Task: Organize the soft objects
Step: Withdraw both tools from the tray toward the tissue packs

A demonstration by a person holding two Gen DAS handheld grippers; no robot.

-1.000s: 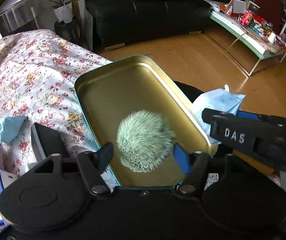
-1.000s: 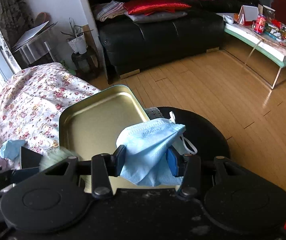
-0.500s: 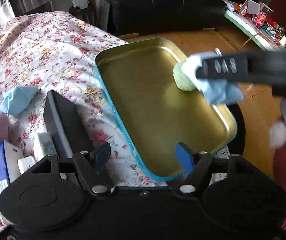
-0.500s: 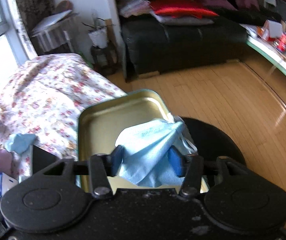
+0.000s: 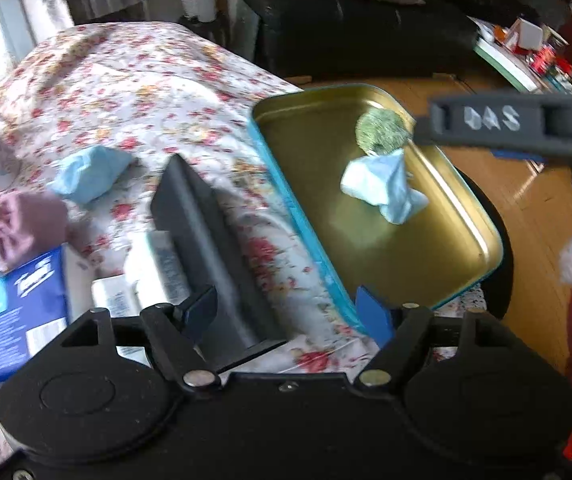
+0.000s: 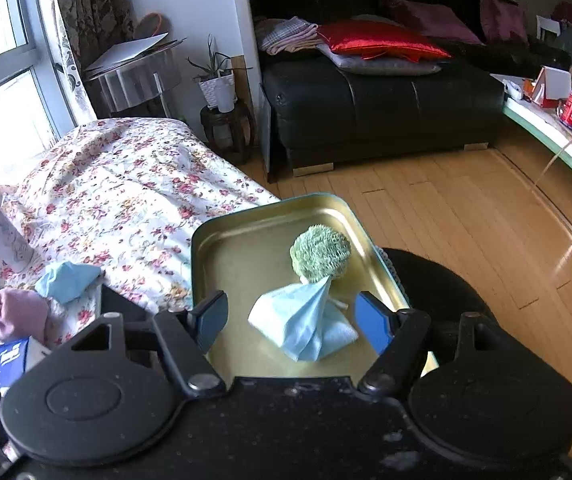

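Left wrist view: the left tool (image 5: pixel 288 312) has its fingers spread apart with nothing between them, over the flowered bedspread (image 5: pixel 133 92) just left of the gold tray (image 5: pixel 462 216). In the tray lies a crumpled blue face mask (image 5: pixel 386 186), its narrow end pointing toward the far rim, where it meets a fuzzy green ball (image 5: pixel 382 132). The right tool (image 5: pixel 518 128) (seen side-on, blurred) hangs above the tray's far right corner. Left of the tray lie a black box (image 5: pixel 205 236), a second blue mask (image 5: pixel 89 174), a pink cloth (image 5: pixel 17 224) and a blue tissue pack (image 5: pixel 13 312).

Right wrist view: the right tool (image 6: pixel 292 316) is wide apart and empty. The face mask (image 6: pixel 302 320) rests on the tray (image 6: pixel 229 248) floor between the fingers, touching neither; its long axis runs from the near rim to the far one, gathered tip against the ball (image 6: pixel 320 254).
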